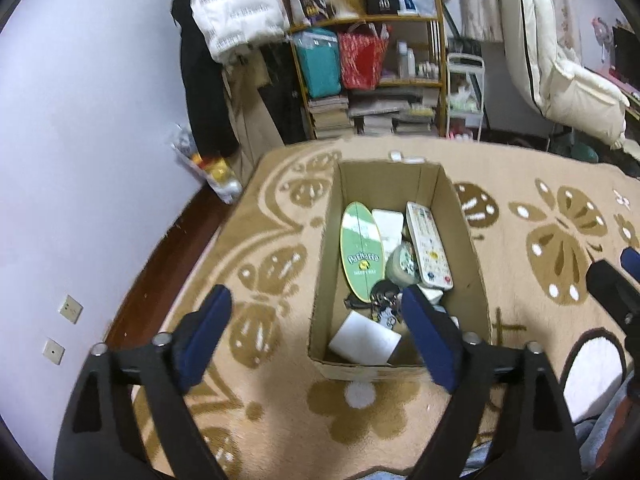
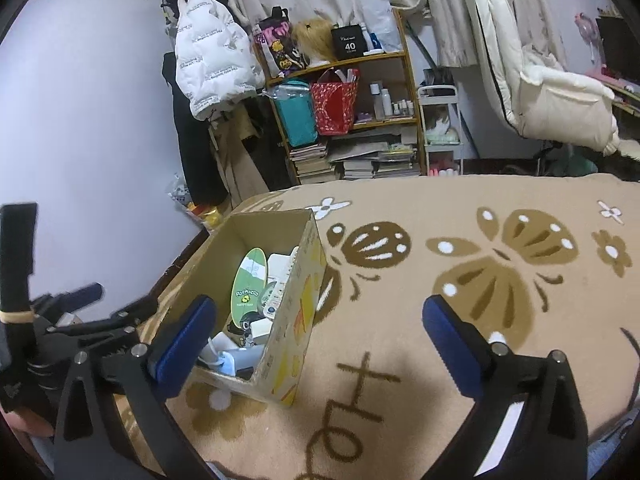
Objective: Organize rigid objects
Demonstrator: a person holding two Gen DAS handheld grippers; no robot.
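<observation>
An open cardboard box (image 1: pixel 460 216) stands on the patterned rug; it also shows in the right wrist view (image 2: pixel 296 320). Inside lie a green oval board (image 1: pixel 361 252), a white remote control (image 1: pixel 428 246), a round tin (image 1: pixel 402 264), a bunch of keys (image 1: pixel 384 300) and a white block (image 1: pixel 364 342). My left gripper (image 1: pixel 316 316) is open and empty, above the box's near left corner. My right gripper (image 2: pixel 320 326) is open and empty, just right of the box; its tip shows at the left wrist view's right edge (image 1: pixel 612 280).
The beige rug with brown butterflies (image 2: pixel 500 264) covers the floor. A wooden shelf (image 1: pixel 372 76) with bags, books and bottles stands behind, with hanging coats (image 1: pixel 236 12) to its left. A bag of small items (image 1: pixel 208 172) leans on the wall.
</observation>
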